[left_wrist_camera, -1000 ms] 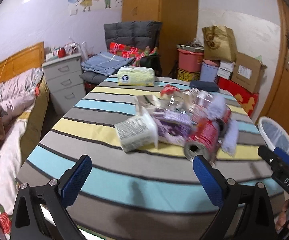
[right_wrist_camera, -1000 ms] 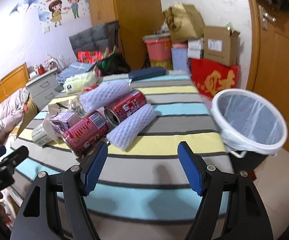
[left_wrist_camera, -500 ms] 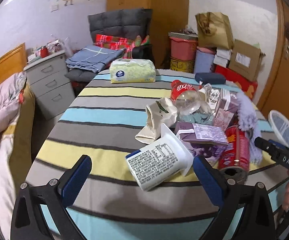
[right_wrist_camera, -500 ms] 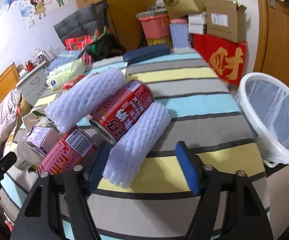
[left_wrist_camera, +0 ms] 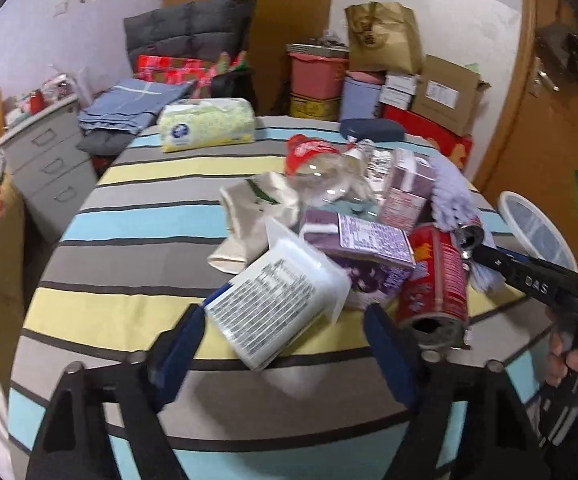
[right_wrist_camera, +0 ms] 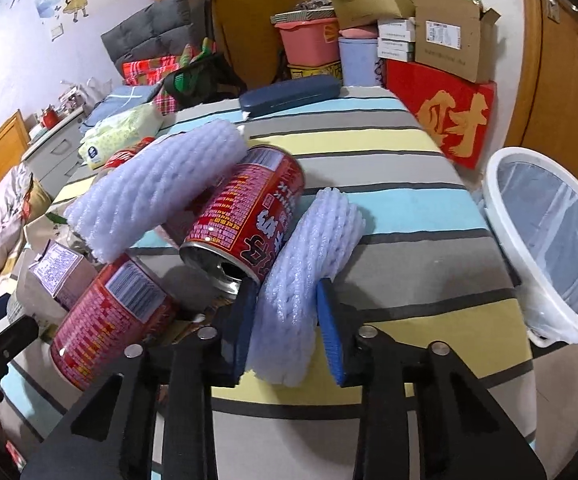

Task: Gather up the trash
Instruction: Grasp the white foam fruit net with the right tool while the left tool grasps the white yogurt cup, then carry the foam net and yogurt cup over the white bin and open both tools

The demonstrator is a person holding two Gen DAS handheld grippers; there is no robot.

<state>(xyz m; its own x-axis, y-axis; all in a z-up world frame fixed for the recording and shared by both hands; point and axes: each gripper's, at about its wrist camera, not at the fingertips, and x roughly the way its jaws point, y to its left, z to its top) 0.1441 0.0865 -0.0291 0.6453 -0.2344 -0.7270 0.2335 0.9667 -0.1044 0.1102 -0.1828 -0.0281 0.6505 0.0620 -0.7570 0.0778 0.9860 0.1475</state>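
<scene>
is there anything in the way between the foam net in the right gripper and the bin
Nothing visible. The right gripper is shut on the foam net, and the lined white bin stands just off the table's right edge. Only bare striped tablecloth lies between them; the red can is on the other side.

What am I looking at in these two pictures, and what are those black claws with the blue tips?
No robot arm here: a person carries a hand-held claw in each hand, each with a fisheye camera looking along its fingers. The left view shows the left claw open around a white label-printed cup lying on the striped table. The right view shows the right claw closed on a white foam net sleeve, beside two red cans and a second foam sleeve. Purple cartons and a crushed clear bottle lie in the pile. The white lined bin stands off the table's right edge.
</scene>
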